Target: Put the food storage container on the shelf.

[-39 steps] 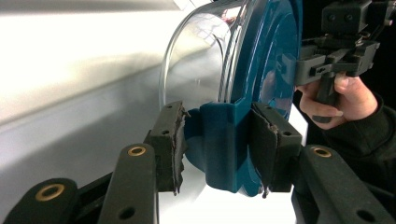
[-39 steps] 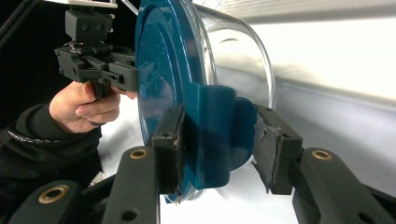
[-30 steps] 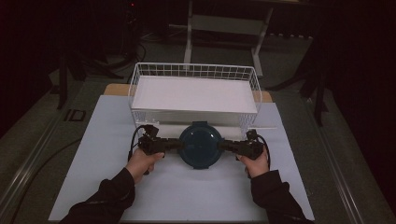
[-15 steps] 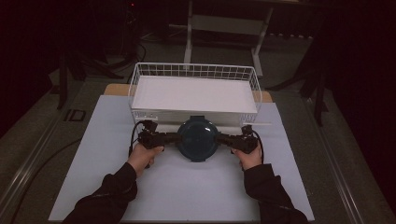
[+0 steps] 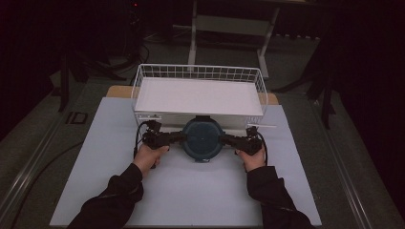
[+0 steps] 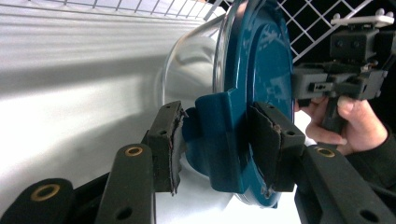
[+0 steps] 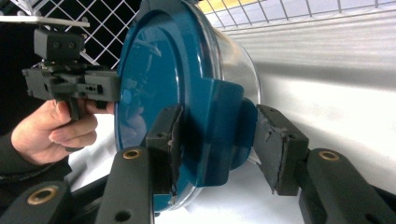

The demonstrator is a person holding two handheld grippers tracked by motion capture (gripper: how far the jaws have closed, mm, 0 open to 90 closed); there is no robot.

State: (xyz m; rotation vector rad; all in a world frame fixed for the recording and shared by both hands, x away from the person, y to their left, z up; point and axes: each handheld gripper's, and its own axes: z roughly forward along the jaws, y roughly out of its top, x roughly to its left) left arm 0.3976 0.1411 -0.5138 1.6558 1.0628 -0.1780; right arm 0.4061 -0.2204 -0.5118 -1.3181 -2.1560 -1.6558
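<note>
No legible brand, label or writing on any item; white table cover (image 5: 191, 191) under dim lighting, dark room beyond; white wire basket (image 5: 198, 72) at far edge; round container with teal lid (image 5: 202, 138) held just in front of basket, between both tools; left gripper (image 6: 215, 144) clamped on one lid tab; right gripper (image 7: 217, 140) around opposite tab, one pad apart from it.

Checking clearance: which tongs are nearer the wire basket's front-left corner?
Left. The left tongs grip the blue lid's latch just in front of that wire basket corner; the right tongs are at the opposite latch.
</note>
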